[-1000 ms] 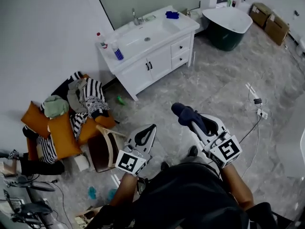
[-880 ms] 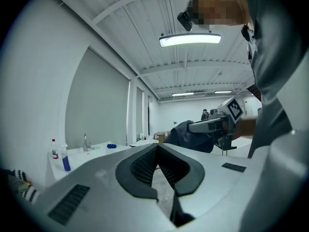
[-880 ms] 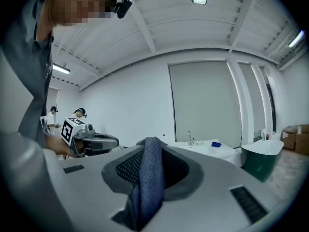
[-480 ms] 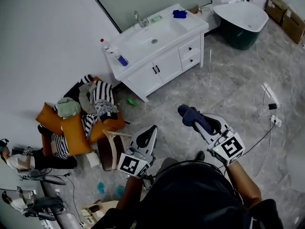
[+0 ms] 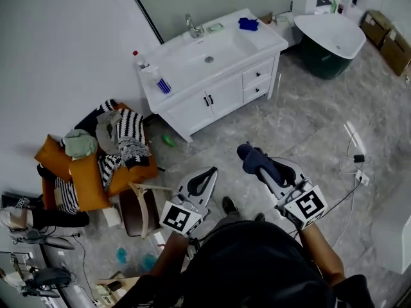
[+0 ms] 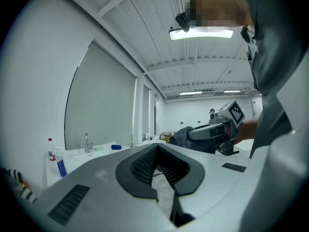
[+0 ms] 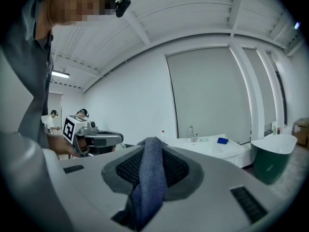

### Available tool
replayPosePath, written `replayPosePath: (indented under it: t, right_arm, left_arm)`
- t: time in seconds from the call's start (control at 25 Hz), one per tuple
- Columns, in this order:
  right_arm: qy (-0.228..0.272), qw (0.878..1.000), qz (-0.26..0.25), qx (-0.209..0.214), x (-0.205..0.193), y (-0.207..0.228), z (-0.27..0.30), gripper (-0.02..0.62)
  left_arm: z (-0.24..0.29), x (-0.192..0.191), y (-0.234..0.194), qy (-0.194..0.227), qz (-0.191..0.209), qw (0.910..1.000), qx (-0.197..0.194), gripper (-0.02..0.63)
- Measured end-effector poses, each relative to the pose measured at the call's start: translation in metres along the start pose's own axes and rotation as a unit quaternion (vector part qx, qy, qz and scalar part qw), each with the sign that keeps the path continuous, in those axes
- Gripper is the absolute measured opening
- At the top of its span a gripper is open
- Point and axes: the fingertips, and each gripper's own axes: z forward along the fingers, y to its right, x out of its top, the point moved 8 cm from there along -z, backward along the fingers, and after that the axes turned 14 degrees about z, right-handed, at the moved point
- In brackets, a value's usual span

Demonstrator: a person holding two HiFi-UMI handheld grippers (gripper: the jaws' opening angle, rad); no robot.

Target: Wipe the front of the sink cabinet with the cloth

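The white sink cabinet (image 5: 212,101) stands against the far wall, its doors and drawers facing me across the floor. My right gripper (image 5: 249,154) is shut on a dark blue cloth (image 5: 258,160), which drapes over its jaws and hangs down between them in the right gripper view as the cloth (image 7: 149,178). My left gripper (image 5: 207,173) is held beside it, shut with nothing in it; its jaws meet at the tip (image 6: 157,149). Both grippers are well short of the cabinet, which also shows far off in the right gripper view (image 7: 217,151).
A blue rag (image 5: 248,24), a tap and bottles (image 5: 137,58) sit on the counter. A dark green bathtub (image 5: 327,37) stands to the right. Cushions and clothes (image 5: 96,153) and a small chair (image 5: 138,204) lie to the left. Cables (image 5: 356,156) run across the floor at the right.
The head view has shifted, so the cabinet sits a little lower and more central. Both grippers keep their pose, and the cloth stays in the right one.
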Motion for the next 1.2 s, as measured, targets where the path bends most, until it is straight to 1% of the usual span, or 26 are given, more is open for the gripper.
replayPosePath:
  t: [0.08,0.12,0.2,0.28,0.32,0.36,0.44,0.52,0.6,0.68,0.84,1.04,1.12,1.2]
  right_arm:
    - [-0.002,1.0,-0.008,-0.017,0.01,0.004,0.009,0.091]
    - [-0.005,1.0,-0.012,-0.025,0.013,0.006,0.015,0.091]
    - [-0.006,0.999,-0.017,-0.041,0.019,0.008,0.026,0.091]
    - [-0.002,0.998,-0.019,-0.052,0.025,0.008,0.035,0.091]
    - [-0.001,0.998,-0.019,-0.055,0.028,0.008,0.04,0.091]
    - [-0.002,0.998,-0.019,-0.056,0.029,0.009,0.045,0.091]
    - [-0.011,0.998,-0.018,-0.054,0.027,0.011,0.052,0.091]
    - [-0.023,0.998,-0.017,-0.055,0.027,0.02,0.055,0.091]
    - [-0.026,0.998,-0.012,-0.059,0.031,0.035,0.058,0.091]
    - [-0.024,0.998,-0.006,-0.057,0.035,0.054,0.064,0.091]
    - [-0.028,0.999,0.0,-0.023,0.038,0.091,0.082,0.091]
    - [-0.03,0.999,0.008,0.018,0.055,0.146,0.098,0.091]
    - [-0.038,0.999,0.004,0.035,0.058,0.167,0.104,0.091]
    - [-0.047,0.998,0.005,0.051,0.06,0.182,0.11,0.091]
  left_arm:
    - [0.012,-0.002,-0.019,0.014,0.001,0.9999,-0.003,0.005]
    - [0.017,-0.004,-0.028,0.023,0.01,0.9997,-0.005,0.005]
    - [0.027,-0.007,-0.041,0.028,0.041,0.9987,-0.011,0.005]
    - [0.037,-0.008,-0.048,0.028,0.087,0.9955,-0.025,0.005]
    - [0.042,-0.009,-0.052,0.034,0.102,0.9936,-0.035,0.005]
    - [0.047,-0.012,-0.056,0.041,0.105,0.9927,-0.043,0.005]
    - [0.054,-0.019,-0.065,0.053,0.082,0.9939,-0.051,0.005]
    - [0.059,-0.024,-0.072,0.055,0.048,0.9964,-0.043,0.005]
    - [0.067,-0.029,-0.079,0.044,0.023,0.9983,-0.031,0.005]
    - [0.079,-0.035,-0.084,0.028,0.01,0.9993,-0.024,0.005]
    - [0.107,-0.039,-0.091,0.007,0.002,0.9999,-0.01,0.005]
    - [0.146,-0.025,-0.098,-0.012,-0.002,0.9995,0.029,0.005]
    - [0.16,-0.023,-0.098,-0.019,-0.006,0.9987,0.047,0.005]
    - [0.17,-0.021,-0.097,-0.028,-0.001,0.9976,0.063,0.005]
